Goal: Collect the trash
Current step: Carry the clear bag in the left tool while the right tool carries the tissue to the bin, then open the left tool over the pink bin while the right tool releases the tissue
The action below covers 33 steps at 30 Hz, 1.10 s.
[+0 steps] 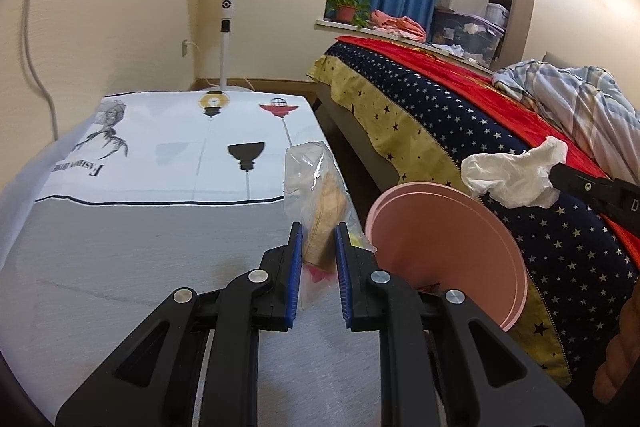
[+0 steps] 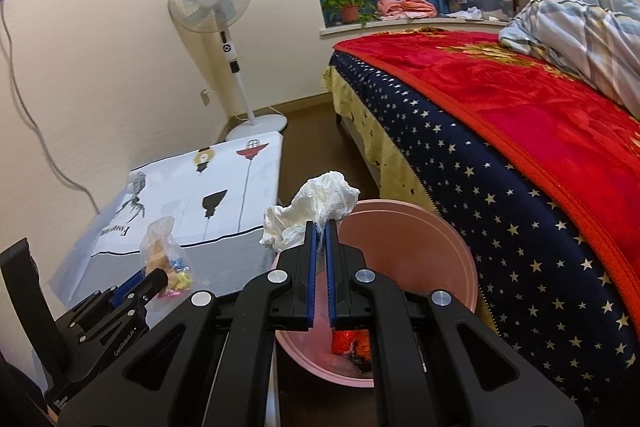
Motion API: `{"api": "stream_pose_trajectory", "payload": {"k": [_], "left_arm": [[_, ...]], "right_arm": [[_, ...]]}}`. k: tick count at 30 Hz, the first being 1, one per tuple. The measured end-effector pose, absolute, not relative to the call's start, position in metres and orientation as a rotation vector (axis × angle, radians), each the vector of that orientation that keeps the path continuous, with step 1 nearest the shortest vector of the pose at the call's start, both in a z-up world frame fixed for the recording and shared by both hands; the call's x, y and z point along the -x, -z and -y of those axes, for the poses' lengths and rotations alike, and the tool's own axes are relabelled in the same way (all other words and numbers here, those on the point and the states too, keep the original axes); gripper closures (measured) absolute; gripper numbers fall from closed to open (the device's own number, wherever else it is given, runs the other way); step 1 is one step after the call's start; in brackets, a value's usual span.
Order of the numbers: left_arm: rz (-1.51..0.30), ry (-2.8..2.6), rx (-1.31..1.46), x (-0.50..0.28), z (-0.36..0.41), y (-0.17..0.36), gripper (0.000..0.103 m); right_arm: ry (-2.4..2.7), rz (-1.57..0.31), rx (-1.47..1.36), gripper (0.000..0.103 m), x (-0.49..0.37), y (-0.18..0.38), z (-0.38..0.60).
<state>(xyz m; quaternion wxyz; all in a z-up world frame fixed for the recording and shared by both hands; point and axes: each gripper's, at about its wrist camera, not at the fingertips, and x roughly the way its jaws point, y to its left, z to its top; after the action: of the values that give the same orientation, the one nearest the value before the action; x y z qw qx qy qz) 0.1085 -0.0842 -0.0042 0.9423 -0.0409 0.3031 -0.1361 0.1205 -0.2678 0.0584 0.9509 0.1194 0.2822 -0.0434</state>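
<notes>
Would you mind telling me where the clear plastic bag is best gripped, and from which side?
Grip the clear plastic bag across its lower body, where the left gripper already pinches it from the near side. It stands tall and narrow above the white cloth-covered table; the crinkled top would probably slip, while the contents below give the pads something firm.

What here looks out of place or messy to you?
Nothing is spilled or broken. The oddities are the trash itself: a crumpled white tissue pinched in the right tool above the pink bin, and a clear plastic bag of scraps clamped in the left tool. A striped blanket lies bunched on the bed.
</notes>
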Motion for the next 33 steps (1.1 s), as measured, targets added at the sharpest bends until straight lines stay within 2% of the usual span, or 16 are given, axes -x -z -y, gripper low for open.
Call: {"api": "stream_pose_trajectory", "payload": {"k": [33], "left_arm": [[-0.662,0.473,0.083,-0.125,0.157,0.027,0.087]], "right_arm": [[0.253,-0.613,-0.24,0.098,-0.13,-0.04,0.302]]}}
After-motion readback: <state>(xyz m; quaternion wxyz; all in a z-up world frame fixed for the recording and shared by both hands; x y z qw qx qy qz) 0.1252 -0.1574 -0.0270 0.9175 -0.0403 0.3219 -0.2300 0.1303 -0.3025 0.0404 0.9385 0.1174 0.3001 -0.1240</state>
